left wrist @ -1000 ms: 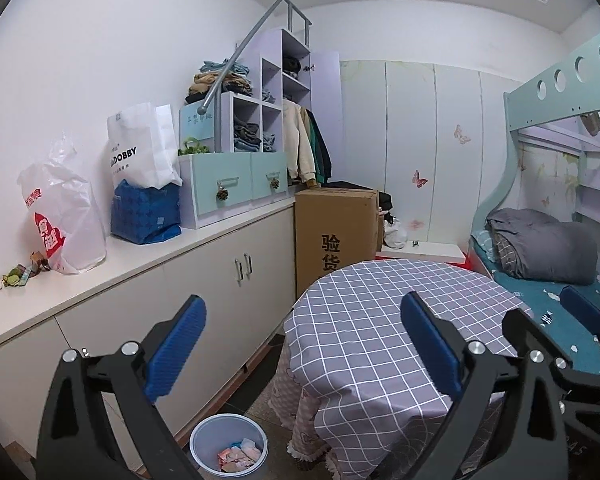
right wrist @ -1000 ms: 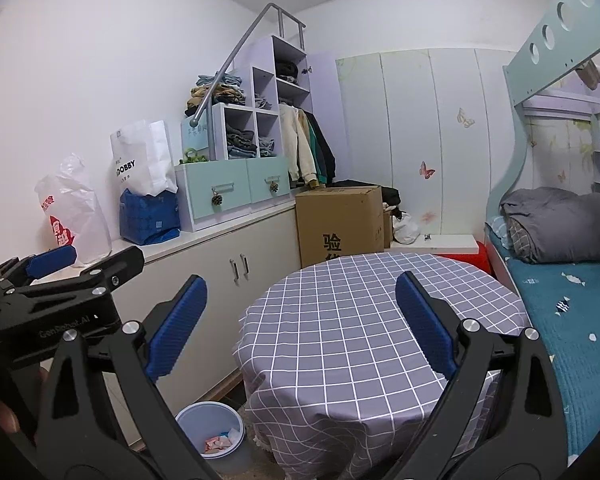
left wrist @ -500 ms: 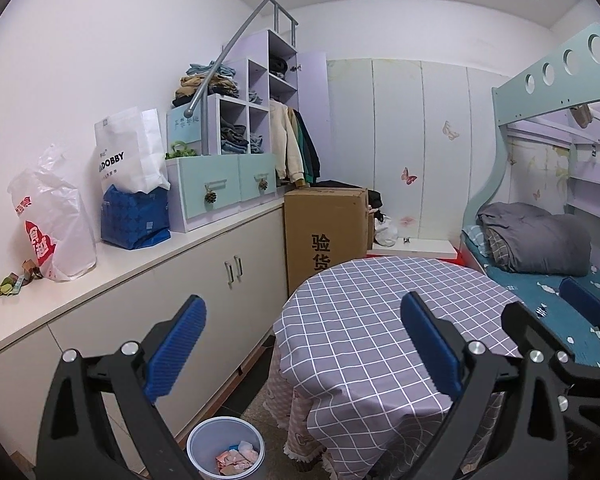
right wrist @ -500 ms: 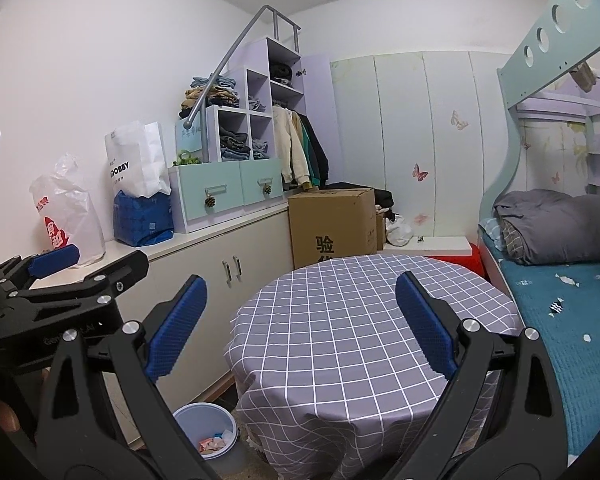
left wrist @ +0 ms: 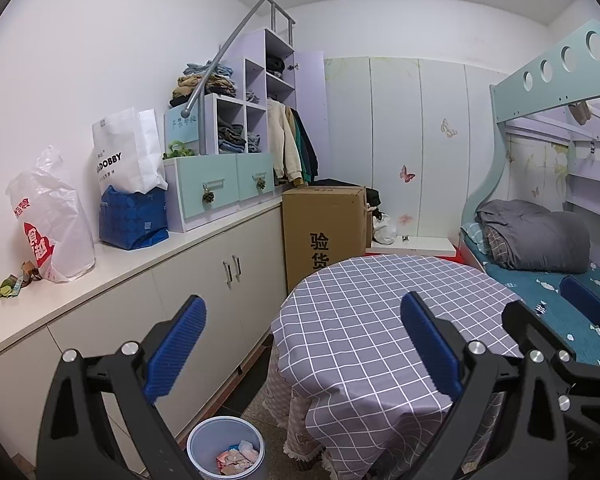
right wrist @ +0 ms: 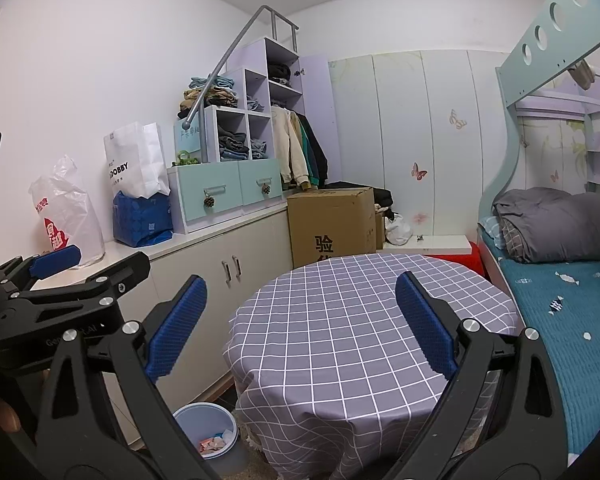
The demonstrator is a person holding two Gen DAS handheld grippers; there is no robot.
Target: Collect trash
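Drawn back and a little higher than a second ago; more of the checked table [left wrist: 384,320] in both views; waste bin [left wrist: 225,446] lower in the left view, nearer the bottom edge; cardboard box [right wrist: 332,222] farther off.

- A round table [left wrist: 380,320] stands in the middle, with a bin [left wrist: 225,446] on the floor at its left foot.
- Wrappers [left wrist: 238,456] lie in the bin.
- A cabinet [left wrist: 148,300] runs along the left wall; bags [left wrist: 50,220] sit on it.
- A box [left wrist: 324,224] stands behind the table.
- A bed [left wrist: 540,264] lies right.
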